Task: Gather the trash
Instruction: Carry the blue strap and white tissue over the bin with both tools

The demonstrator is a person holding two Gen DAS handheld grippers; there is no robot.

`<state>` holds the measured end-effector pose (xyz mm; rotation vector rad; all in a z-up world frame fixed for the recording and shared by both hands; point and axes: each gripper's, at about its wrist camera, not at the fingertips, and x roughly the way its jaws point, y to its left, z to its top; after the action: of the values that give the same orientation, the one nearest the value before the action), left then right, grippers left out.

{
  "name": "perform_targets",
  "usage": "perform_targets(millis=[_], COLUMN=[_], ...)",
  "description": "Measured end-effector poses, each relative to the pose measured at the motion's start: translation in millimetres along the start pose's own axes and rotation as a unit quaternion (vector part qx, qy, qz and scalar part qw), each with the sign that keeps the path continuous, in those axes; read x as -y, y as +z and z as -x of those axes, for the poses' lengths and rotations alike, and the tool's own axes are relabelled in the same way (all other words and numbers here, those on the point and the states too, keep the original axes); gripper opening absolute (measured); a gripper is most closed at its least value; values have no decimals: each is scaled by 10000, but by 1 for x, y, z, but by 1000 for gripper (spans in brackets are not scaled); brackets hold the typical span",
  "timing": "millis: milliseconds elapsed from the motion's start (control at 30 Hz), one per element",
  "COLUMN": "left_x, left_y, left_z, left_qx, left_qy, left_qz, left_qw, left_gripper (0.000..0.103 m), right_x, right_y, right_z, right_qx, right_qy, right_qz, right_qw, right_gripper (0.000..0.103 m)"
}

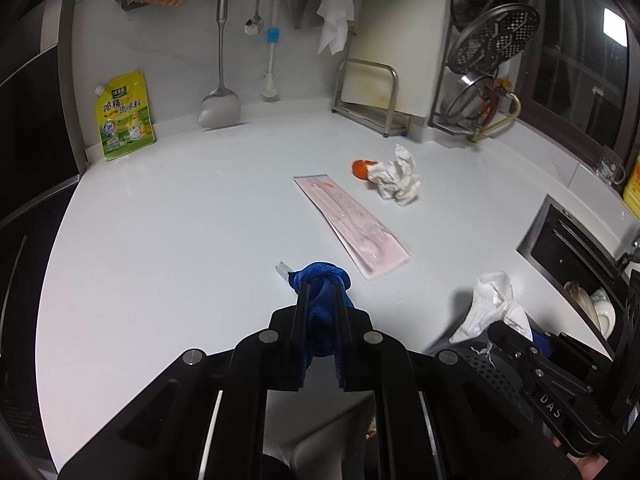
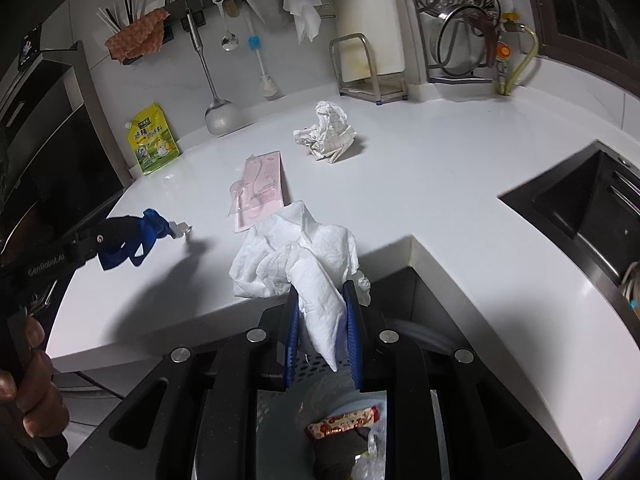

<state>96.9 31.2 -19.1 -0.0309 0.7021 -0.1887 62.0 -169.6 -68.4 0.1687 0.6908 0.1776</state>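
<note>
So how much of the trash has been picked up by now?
Done: wrappers already lie in the bin below. In hand: the left tongs pinch a blue mesh scrap, the right tongs a white tissue. Left: pink packet, crumpled paper and orange peel.

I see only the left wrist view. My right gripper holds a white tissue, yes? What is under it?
Observer: Yes, the right gripper is shut on the tissue. Below it is a bin with a snack wrapper inside.
Operator: Is the orange thing visible from there?
Observer: No, the crumpled paper hides it.
Operator: And my left gripper?
Observer: From the side, the left gripper holds a blue mesh with a small white tag at its tip.
</note>
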Motion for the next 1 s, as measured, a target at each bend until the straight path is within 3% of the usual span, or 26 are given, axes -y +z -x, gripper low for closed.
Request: perform_targets(millis=[500, 1000], left_x=[47, 81], left_y=[-63, -106], left_z=[54, 58], left_qx=[80, -275], left_qy=[-432, -703], left_qz=[-497, -640], left_qw=[9978, 9951], left_gripper=[11, 11], right_x=[17, 40], right_y=[-59, -112], right_z=[51, 84], right_qx=[-10, -150], right_qy=[10, -76], right_qz=[-502, -749], right_qw=[9987, 9970], right_gripper=[20, 20])
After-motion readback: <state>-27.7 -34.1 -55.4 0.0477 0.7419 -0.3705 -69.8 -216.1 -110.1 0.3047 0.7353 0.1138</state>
